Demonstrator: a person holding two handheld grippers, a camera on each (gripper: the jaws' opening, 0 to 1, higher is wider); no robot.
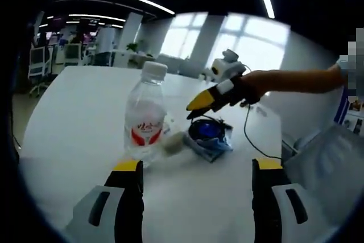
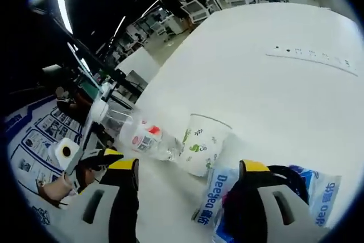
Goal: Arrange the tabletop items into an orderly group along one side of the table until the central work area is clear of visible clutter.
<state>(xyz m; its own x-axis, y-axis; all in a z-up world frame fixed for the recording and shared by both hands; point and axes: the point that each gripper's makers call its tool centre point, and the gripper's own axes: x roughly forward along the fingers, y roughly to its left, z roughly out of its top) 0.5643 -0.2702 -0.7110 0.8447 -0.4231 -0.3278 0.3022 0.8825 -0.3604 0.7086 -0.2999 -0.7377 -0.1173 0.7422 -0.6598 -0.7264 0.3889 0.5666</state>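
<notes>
A clear water bottle with a white cap and red label stands on the white table, just beyond my open left gripper. Behind it lie a white paper cup and a blue packet with a black coiled item on top. A hand holds my right gripper just above that packet. In the right gripper view, the open right gripper faces the leaf-printed cup, with the bottle to its left and the blue packet low between the jaws. Nothing is gripped.
A thin black cable trails across the table to the right. A strip with small dots lies further out on the wide bare tabletop. Office chairs and desks stand beyond the table's far edge. People are in the background.
</notes>
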